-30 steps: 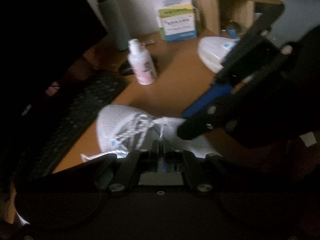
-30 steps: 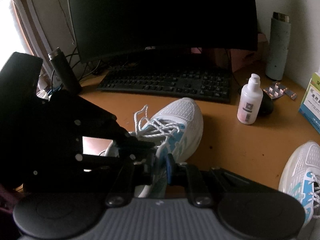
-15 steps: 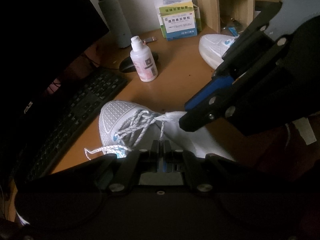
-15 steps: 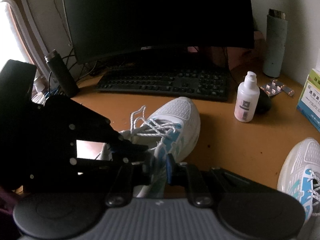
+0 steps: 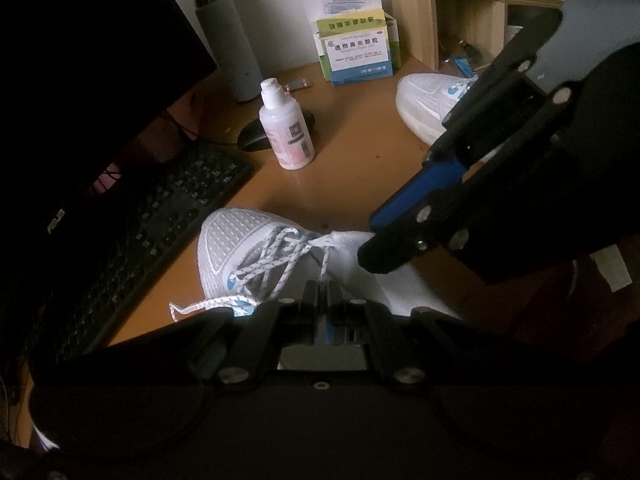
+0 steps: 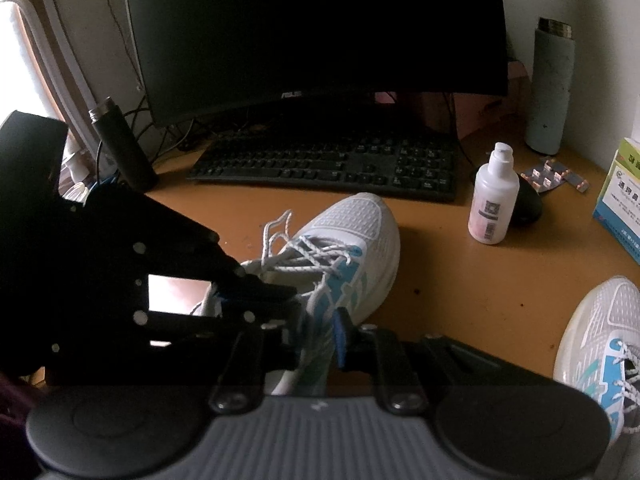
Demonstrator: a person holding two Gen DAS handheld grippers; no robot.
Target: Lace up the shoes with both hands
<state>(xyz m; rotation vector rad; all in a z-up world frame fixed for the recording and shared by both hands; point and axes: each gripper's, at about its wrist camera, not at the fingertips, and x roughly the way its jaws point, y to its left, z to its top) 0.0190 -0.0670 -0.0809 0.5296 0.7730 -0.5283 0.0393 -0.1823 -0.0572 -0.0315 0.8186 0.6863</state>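
Mid-lacing: left claw (image 5: 322, 286) clamped on lace (image 5: 325, 258), right claw (image 6: 316, 334) narrowly parted around shoe (image 6: 360, 224) collar. Next: pull lace taut.

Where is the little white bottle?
The white bottle stands upright on the desk, right of the laced shoe in the right wrist view, beside the black mouse.

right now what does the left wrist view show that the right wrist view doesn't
Only the left wrist view shows the wooden shelf behind the medicine box and the left gripper shut on a lace.

Only the right wrist view shows the dark flask, the whole monitor and the blister packs.

Both show the near shoe, second shoe, keyboard, white bottle and grey flask.
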